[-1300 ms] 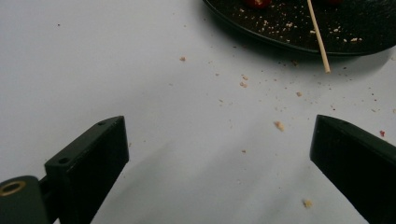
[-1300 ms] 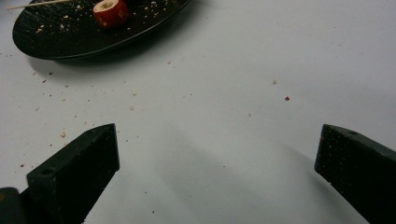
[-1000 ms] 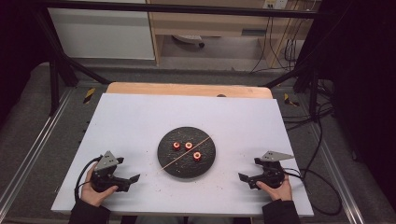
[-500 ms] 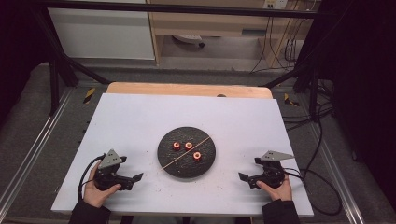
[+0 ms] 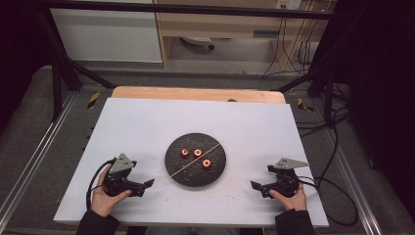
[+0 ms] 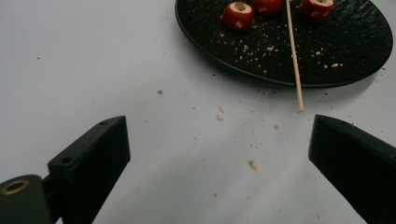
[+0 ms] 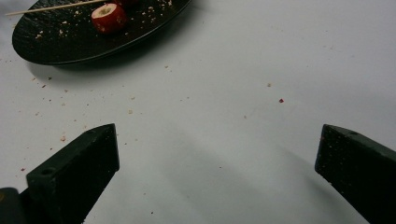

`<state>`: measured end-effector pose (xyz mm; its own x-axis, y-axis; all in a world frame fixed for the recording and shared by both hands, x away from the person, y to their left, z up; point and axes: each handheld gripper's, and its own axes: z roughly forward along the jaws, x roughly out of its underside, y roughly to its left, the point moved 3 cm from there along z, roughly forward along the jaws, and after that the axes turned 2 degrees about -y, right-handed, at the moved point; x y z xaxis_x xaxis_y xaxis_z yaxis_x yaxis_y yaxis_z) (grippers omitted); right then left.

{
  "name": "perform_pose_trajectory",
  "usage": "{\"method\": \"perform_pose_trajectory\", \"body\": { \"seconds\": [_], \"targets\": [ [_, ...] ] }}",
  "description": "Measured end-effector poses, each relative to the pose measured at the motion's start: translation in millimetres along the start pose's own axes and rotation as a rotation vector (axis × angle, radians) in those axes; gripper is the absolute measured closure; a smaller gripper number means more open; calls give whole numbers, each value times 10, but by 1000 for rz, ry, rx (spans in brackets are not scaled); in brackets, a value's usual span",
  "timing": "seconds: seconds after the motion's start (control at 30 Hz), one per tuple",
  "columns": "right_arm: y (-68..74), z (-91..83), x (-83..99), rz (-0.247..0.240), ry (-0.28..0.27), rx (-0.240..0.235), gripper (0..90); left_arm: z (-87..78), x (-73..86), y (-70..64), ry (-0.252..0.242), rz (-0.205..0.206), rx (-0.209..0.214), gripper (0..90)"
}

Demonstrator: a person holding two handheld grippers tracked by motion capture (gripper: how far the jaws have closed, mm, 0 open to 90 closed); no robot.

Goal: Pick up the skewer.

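Both grippers rest on the white counter (image 5: 147, 127) either side of a dark plate (image 5: 176, 166), jaws spread and empty.

The plate, mid-counter, carries three small red cored fruits (image 5: 197, 152) and a thin wooden skewer (image 5: 193, 160) lying slantwise, one end jutting past the rim toward the left gripper (image 5: 139, 185). The skewer looks light, stiff and apt to snap or roll, so that jutting end seems the best hold. The fruits look soft and slippery, wanting a gentle pinch across the sides. The right gripper (image 5: 258, 186) sits well apart from the plate.
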<state>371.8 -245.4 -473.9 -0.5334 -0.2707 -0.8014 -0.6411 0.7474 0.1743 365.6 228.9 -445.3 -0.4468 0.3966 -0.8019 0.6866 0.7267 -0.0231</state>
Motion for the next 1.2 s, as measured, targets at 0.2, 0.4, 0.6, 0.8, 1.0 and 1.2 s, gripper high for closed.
{"method": "perform_pose_trajectory", "body": {
  "seconds": [0.2, 0.4, 0.6, 0.8, 1.0, 1.2],
  "targets": [
    [1, 5, 3, -3, 6, 0, 8, 36, -121, -67, -2, 16, 7, 48],
    [1, 4, 3, -2, 8, 1, 7, 100, -252, -152, 3, 35, 10, 49],
    [1, 4, 3, -2, 12, -1, 8, 163, -378, -234, 17, 48, 13, 49],
    [4, 10, 4, 0, 14, -1, 8, 268, -499, -307, 47, 56, 12, 50],
    [1, 3, 3, -3, 15, -2, 8, 406, -612, -381, 80, 64, 23, 50],
    [0, 8, 8, -9, 19, 3, 8, 551, -697, -442, 128, 80, 28, 81]
  ]
}}
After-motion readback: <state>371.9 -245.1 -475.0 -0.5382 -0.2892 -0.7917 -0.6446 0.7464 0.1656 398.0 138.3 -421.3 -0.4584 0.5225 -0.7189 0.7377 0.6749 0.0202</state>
